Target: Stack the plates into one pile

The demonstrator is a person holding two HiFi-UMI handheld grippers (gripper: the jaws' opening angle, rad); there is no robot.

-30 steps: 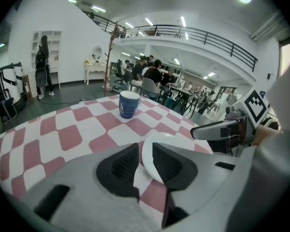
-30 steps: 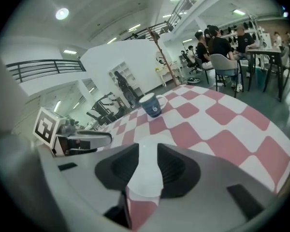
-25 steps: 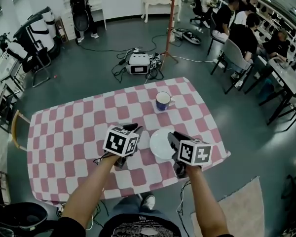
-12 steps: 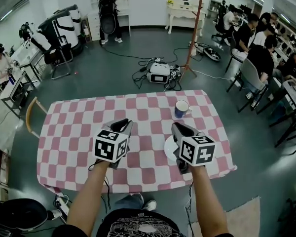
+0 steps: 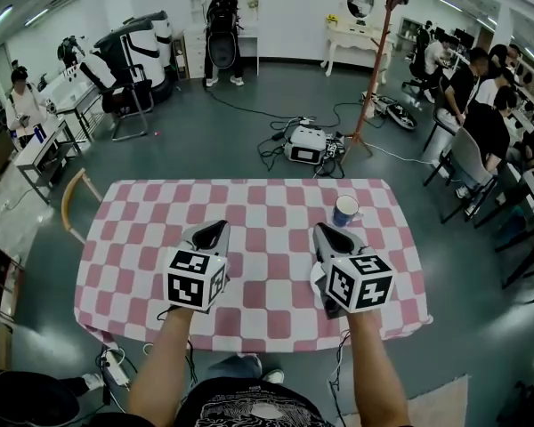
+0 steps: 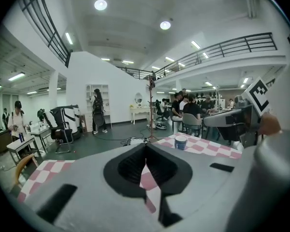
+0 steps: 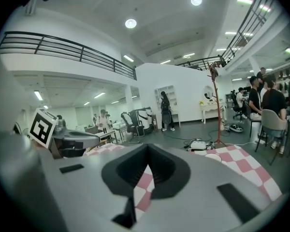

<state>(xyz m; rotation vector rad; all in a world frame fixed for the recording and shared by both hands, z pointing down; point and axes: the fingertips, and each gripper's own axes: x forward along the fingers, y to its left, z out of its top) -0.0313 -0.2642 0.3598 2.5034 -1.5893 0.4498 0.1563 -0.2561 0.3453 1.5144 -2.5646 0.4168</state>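
A pink-and-white checked table [image 5: 125,238] fills the head view. Only a sliver of the white plate [image 5: 314,278] shows, at the left side of my right gripper, which hides the rest. My left gripper [image 5: 215,228] hangs above the table's middle, shut and empty, and in the left gripper view the left gripper [image 6: 146,146] has its jaws meeting in a line. My right gripper [image 5: 325,229] is held beside it over the plate, also shut with nothing between its pads; the right gripper [image 7: 147,149] shows closed jaws in its own view. Both point nearly level across the table.
A blue mug [image 5: 344,210] stands near the far right of the table, also seen as the mug [image 6: 181,142]. A wooden chair [image 5: 71,203] is at the table's left end. Beyond are a cabled box [image 5: 304,145] on the floor, a coat stand [image 5: 374,69], and seated people at right.
Both grippers have lifted off the table toward the camera and tipped up to nearly level. The plate stayed on the table and is now mostly hidden under the right gripper.
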